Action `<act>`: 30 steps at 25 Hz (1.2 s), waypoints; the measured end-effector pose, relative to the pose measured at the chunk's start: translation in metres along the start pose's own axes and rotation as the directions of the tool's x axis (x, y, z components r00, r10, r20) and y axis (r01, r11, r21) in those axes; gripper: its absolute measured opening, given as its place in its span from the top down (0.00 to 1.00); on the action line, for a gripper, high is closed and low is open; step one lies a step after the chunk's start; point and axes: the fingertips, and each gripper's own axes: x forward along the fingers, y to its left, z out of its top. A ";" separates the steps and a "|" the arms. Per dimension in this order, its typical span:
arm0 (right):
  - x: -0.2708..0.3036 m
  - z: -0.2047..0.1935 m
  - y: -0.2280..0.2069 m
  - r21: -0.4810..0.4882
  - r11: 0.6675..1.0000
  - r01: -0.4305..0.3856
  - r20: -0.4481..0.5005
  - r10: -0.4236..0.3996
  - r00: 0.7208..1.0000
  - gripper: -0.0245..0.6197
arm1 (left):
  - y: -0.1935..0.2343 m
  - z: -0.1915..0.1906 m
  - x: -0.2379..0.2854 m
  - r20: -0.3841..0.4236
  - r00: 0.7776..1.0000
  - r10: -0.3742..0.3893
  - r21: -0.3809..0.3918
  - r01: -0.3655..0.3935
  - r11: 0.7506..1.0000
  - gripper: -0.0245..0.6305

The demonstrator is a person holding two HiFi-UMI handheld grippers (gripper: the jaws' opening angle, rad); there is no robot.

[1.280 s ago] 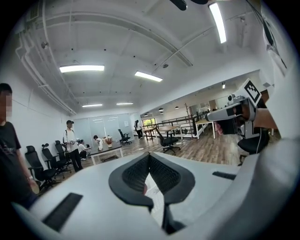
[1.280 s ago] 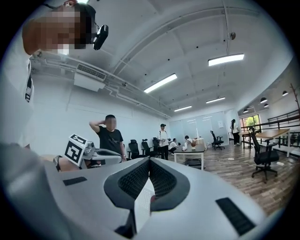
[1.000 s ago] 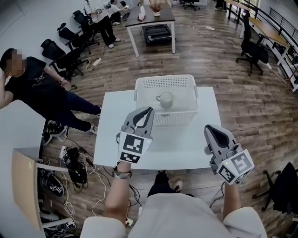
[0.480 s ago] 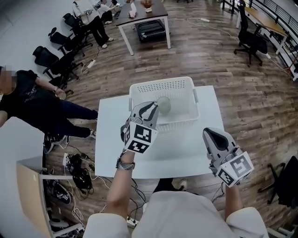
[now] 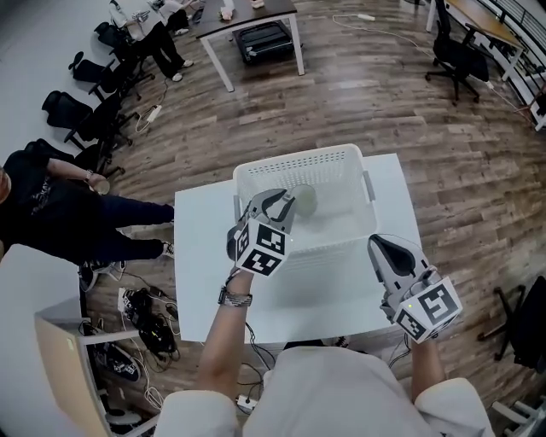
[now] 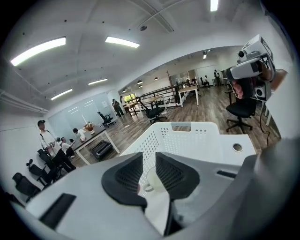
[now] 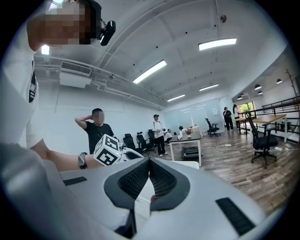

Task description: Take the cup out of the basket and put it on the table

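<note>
A pale green cup [image 5: 305, 200] with a small handle stands inside the white perforated basket [image 5: 341, 159] on the white table [image 5: 205, 249]. My left gripper [image 5: 285, 203] reaches over the basket's near left wall, just left of the cup. In the left gripper view its jaws are opening, and the cup [image 6: 153, 179] shows in the gap beyond the left gripper [image 6: 148, 161], untouched by the pads. My right gripper [image 5: 381, 248] hovers over the table's front right, shut with nothing in it. In the right gripper view the right gripper [image 7: 149, 162] has its pads meeting.
A person in black [image 5: 51, 201] sits to the left of the table among office chairs [image 5: 81, 111]. Cables and bags [image 5: 145, 311] lie on the wood floor by the table's left front. A dark table [image 5: 247, 17] stands far behind the basket.
My left gripper moved forward from the table's front to the basket beside the cup, and its jaws have come apart. The right gripper has barely moved.
</note>
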 end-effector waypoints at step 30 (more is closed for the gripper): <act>0.042 -0.045 -0.036 0.088 0.992 0.088 -0.103 -0.079 0.992 0.94 | -0.002 -0.098 0.139 -0.336 0.922 -0.191 0.003 0.204 0.979 0.80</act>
